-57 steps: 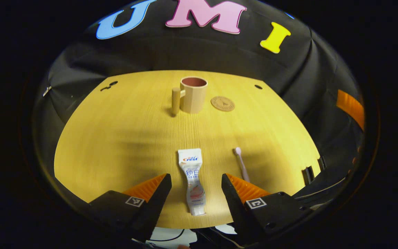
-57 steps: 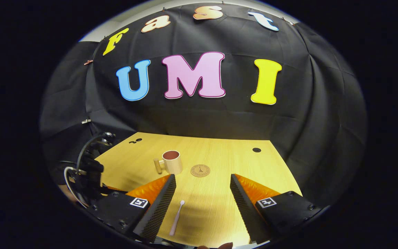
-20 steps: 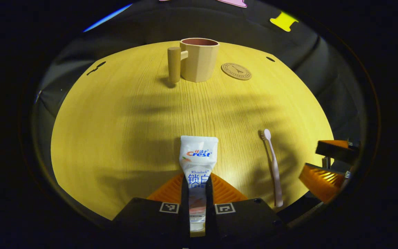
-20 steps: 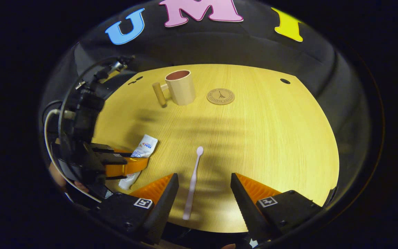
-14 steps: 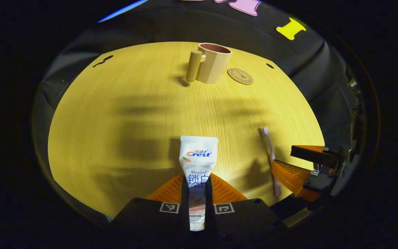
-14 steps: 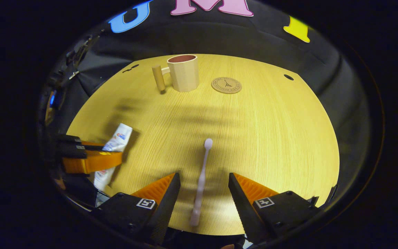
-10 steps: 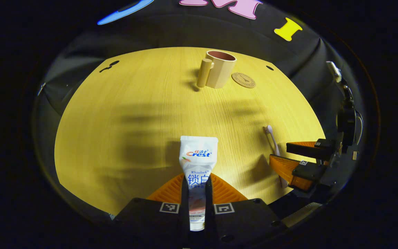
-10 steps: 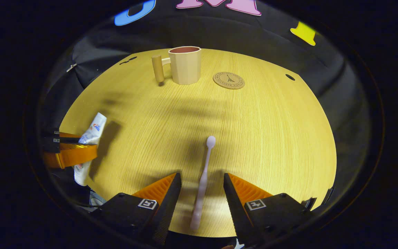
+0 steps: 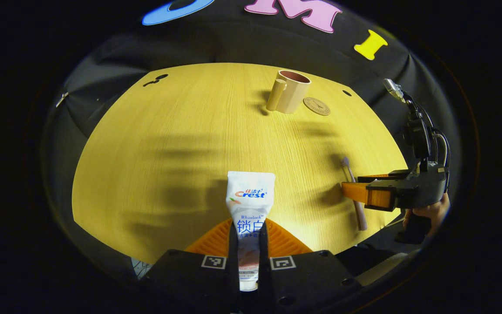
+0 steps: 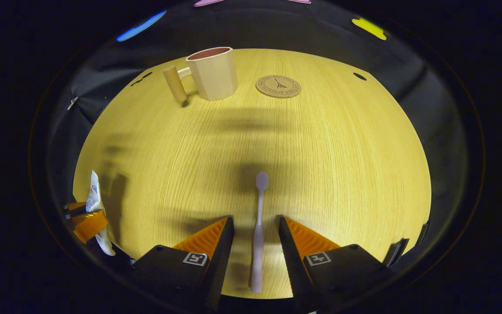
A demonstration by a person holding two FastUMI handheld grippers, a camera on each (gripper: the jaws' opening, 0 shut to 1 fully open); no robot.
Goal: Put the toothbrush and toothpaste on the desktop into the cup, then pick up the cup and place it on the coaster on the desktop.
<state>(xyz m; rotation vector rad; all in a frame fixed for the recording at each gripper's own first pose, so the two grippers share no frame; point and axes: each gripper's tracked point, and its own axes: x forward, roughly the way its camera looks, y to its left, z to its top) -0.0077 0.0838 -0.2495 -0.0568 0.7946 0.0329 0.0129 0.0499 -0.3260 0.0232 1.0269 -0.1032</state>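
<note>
A recording booth — black cloth wall [image 9: 251,43] draped behind a bare wooden table [image 9: 181,144], staged, not homely.

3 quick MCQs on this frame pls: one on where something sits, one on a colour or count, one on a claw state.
1. The coaster lies:
A. under the cup
B. on the desktop beside the cup
C. in the left claw

2. Inside, the cup is:
A. reddish-brown
B. green
C. blue

3. The right claw is:
A. shut on the toothpaste
B. holding the cup
C. open, straddling the toothbrush handle

Key:
1 B, since the coaster lies flat on the desktop, apart from the cup.
2 A, seen at the rim.
3 C, gaps show on both sides of the toothbrush; the left claw clamps the toothpaste.
</note>
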